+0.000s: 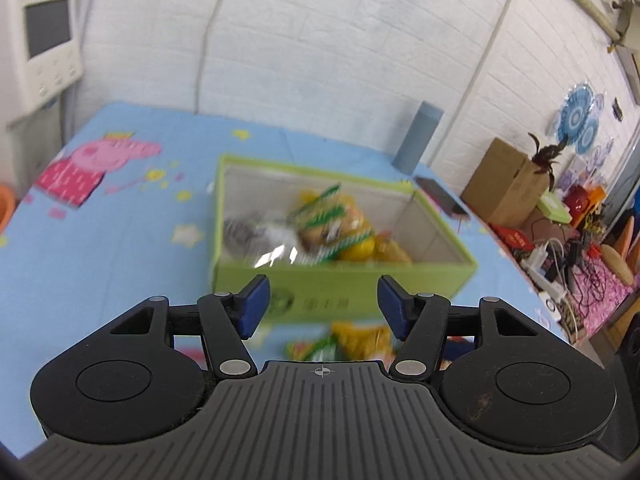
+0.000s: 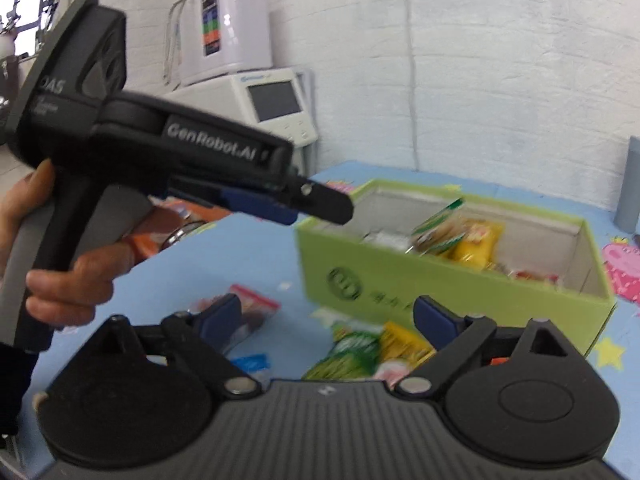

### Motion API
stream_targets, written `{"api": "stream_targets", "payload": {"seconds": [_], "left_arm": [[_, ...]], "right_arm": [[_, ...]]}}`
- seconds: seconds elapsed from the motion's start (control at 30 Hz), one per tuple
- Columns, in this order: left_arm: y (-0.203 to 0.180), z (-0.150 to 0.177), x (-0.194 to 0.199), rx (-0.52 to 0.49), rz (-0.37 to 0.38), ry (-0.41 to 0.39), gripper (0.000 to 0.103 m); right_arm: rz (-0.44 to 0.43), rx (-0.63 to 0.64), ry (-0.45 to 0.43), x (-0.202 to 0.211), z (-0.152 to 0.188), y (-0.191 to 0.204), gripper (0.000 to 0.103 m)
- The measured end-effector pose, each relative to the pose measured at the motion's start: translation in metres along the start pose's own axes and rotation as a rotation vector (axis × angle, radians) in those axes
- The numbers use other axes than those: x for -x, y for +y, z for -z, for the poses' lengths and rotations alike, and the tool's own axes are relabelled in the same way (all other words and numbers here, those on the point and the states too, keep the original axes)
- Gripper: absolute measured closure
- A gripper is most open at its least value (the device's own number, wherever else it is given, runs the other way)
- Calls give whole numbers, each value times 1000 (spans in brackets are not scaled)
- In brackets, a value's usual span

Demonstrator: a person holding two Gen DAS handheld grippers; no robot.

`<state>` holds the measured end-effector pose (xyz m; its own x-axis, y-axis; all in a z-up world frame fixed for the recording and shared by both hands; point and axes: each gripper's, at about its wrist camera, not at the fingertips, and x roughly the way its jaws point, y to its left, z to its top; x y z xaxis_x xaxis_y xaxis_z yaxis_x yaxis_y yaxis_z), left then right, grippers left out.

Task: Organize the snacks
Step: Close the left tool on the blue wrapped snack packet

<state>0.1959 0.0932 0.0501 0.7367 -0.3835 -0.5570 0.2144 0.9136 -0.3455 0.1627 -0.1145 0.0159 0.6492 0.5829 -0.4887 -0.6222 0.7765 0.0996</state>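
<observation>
Here my left gripper (image 1: 322, 300) hangs spread and empty before the open lime-green cardboard box (image 1: 404, 276) at frame centre, crinkly yellow-and-green snack packets (image 1: 336, 224) piled inside, while my right gripper (image 2: 326, 318), also spread, hovers over a green-and-yellow packet (image 2: 360, 354) on the blue cartoon-print desk (image 2: 256, 260).

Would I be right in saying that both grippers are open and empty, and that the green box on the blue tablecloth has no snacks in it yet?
Not quite: the green box already holds several snack packets, as the left wrist view shows. The rest stands: the left gripper and right gripper are open and empty, and the box sits on the blue tablecloth.
</observation>
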Motion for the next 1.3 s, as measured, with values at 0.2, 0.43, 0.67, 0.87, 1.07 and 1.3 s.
{"api": "stream_targets", "payload": {"seconds": [0.2, 0.43, 0.67, 0.87, 1.07, 1.3], "left_arm": [[31, 73, 41, 138, -44, 51, 57], [53, 103, 32, 240, -18, 128, 57], [48, 110, 26, 223, 19, 151, 57], [44, 112, 19, 183, 6, 158, 56], [33, 116, 18, 124, -34, 146, 65], [10, 117, 28, 116, -12, 148, 88]], "right_arm": [[-97, 47, 91, -17, 36, 57, 9], [-88, 17, 177, -45, 54, 65, 9], [-80, -14, 170, -29, 62, 83, 9], [-19, -13, 174, -33, 64, 85, 10], [52, 46, 175, -32, 71, 96, 27], [78, 0, 139, -13, 70, 93, 40]]}}
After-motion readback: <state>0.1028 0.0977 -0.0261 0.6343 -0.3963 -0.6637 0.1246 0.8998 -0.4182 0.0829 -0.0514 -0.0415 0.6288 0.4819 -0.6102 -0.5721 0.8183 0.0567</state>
